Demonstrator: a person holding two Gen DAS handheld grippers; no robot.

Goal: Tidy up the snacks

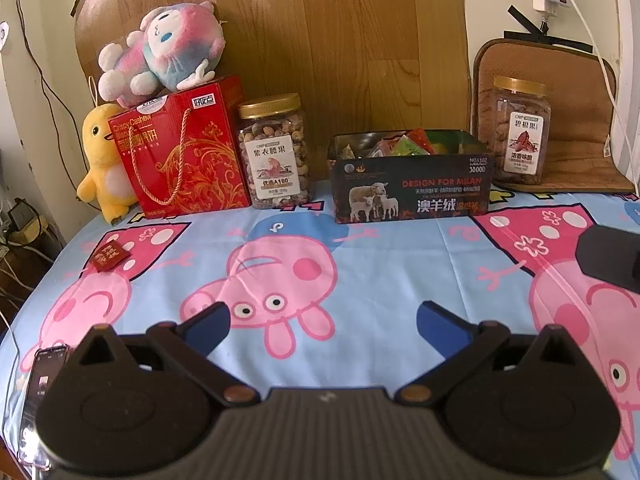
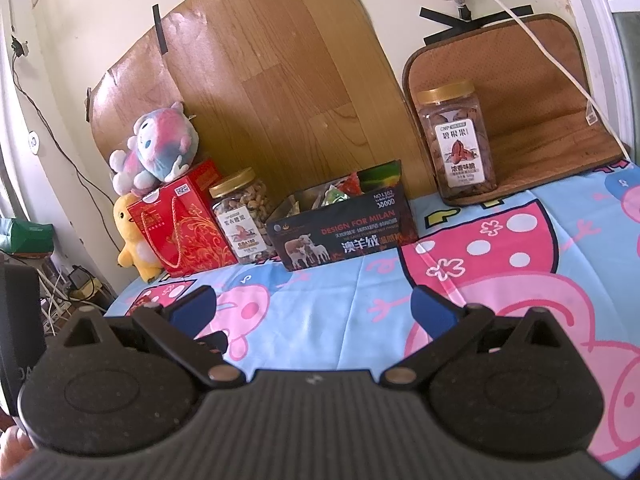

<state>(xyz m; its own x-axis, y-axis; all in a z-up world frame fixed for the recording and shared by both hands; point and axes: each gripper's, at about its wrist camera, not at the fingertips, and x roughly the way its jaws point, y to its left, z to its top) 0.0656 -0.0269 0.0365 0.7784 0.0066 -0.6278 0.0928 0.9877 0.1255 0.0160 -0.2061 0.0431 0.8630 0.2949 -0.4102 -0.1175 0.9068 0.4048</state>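
- My left gripper (image 1: 322,320) hangs low over the near part of the table, its blue-padded fingers spread wide with nothing between them.
- My right gripper (image 2: 314,308) sits the same way, jaws wide apart and empty; its dark body shows at the right edge of the left wrist view, so I judge the two are side by side, not touching.
- Under both lies the pig-print cloth (image 1: 380,264), bare across the middle, which gives me open room to swing toward the far row.
- A small red packet (image 1: 109,255) lies alone on the cloth to the near left, well apart from everything else; I take it for a stray snack that wants putting away.
- Straight ahead stands the dark open box (image 1: 412,196) with coloured packets showing above its rim, likely the collecting place.
- Left of it is the cashew jar (image 1: 275,152), just beside the red gift box (image 1: 188,152), which carries a pink plush toy (image 1: 168,52); a yellow plush (image 1: 105,160) stands at the far left corner.
- The pecan jar (image 1: 520,132) stands far right on a brown mat (image 1: 576,128), set apart from the row.
- A phone (image 1: 40,392) lies by the near left edge, close to where the cloth drops off, so I should keep my left swing clear of it.
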